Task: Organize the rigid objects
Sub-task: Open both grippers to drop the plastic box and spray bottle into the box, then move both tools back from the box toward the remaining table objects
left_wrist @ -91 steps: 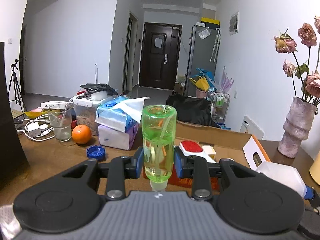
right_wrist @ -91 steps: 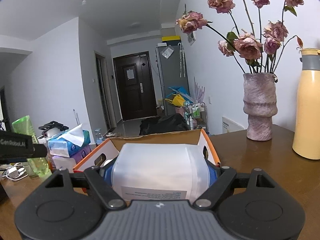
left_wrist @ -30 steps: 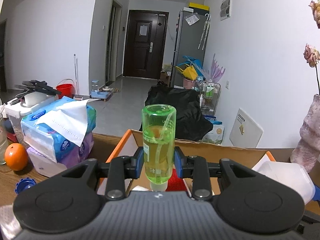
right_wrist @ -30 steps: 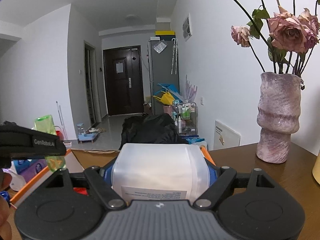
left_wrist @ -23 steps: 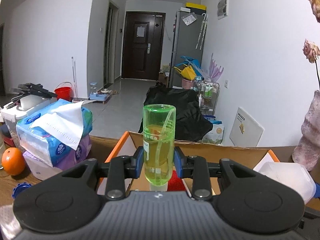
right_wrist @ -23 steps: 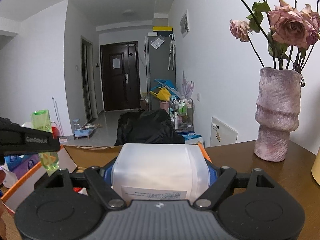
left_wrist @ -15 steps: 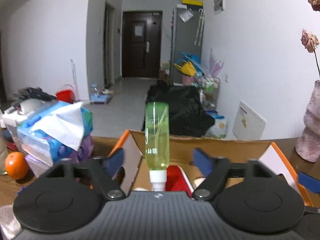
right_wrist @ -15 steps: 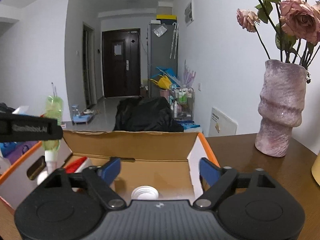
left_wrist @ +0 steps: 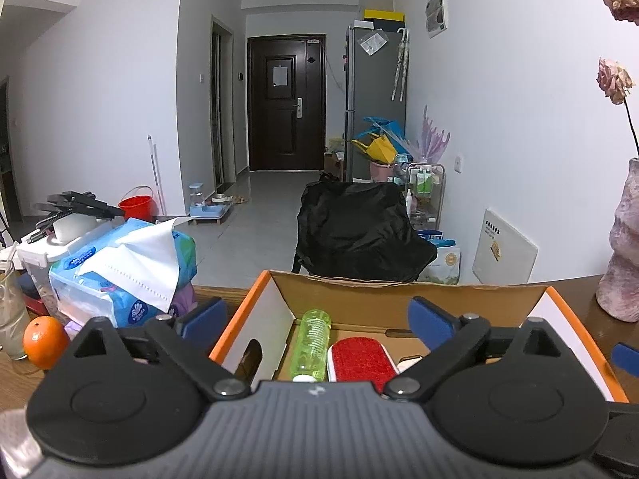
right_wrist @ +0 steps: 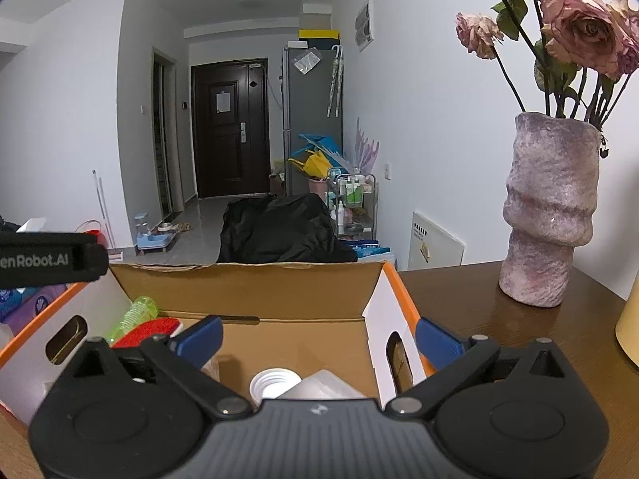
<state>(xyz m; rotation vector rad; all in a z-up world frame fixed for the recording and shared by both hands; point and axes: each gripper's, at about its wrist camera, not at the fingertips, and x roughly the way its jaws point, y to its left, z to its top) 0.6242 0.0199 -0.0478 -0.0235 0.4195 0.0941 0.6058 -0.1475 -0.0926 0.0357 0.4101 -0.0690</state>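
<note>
Both tongs, left [left_wrist: 315,315] and right [right_wrist: 317,333], just released; box [right_wrist: 247,291] holds one green bottle [left_wrist: 313,343], one red brush [left_wrist: 361,359], one white jug [right_wrist: 303,387]

The right gripper [right_wrist: 317,335] is hovering over the cardboard box [right_wrist: 247,291], its jaws having just been opening, nothing between them. A white jug [right_wrist: 303,387] and a green bottle [right_wrist: 133,315] are lying inside the box.

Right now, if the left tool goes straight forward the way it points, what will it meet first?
Most likely the green bottle lying in the cardboard box, beside the red brush. The left tool is open and empty and points slightly downward into the box. Depth is hard to judge.
</note>
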